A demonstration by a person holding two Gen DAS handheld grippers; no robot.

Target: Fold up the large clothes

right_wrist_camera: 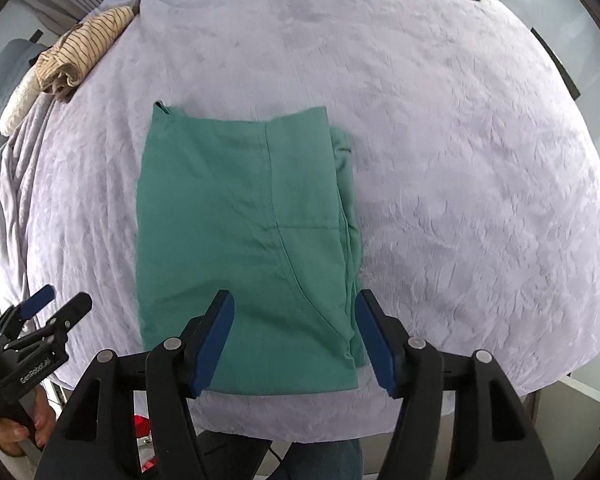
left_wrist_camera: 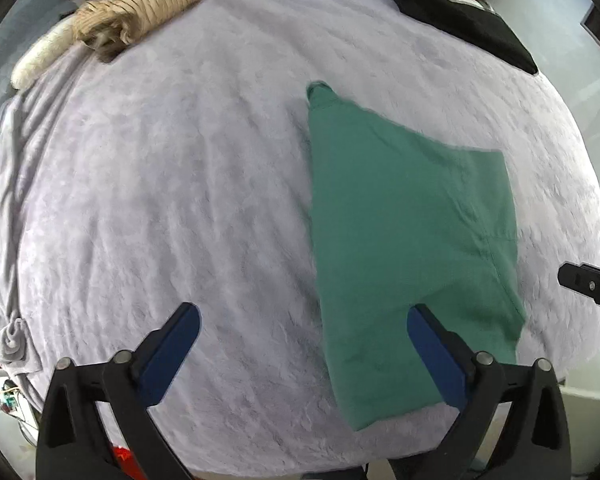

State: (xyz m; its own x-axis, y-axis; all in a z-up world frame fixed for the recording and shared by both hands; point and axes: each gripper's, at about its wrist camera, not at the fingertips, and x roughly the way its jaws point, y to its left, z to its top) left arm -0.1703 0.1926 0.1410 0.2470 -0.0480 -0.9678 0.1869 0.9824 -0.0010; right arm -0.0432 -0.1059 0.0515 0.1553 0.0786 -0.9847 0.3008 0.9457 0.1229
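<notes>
- The green garment (right_wrist_camera: pixel 244 240) lies folded flat on the lilac blanket (right_wrist_camera: pixel 460 200) (near its front edge).
- The left gripper (left_wrist_camera: pixel 300 352) hangs above it, jaws spread wide, holding nothing.
- The right gripper (right_wrist_camera: pixel 294 336) hangs over the garment's near edge, jaws apart and empty.
- A striped cloth (left_wrist_camera: pixel 140 8) lies bundled at the far left.

The green garment (right_wrist_camera: pixel 244 240) lies folded flat into a rectangle on the lavender bedspread (right_wrist_camera: pixel 460 180).
</notes>
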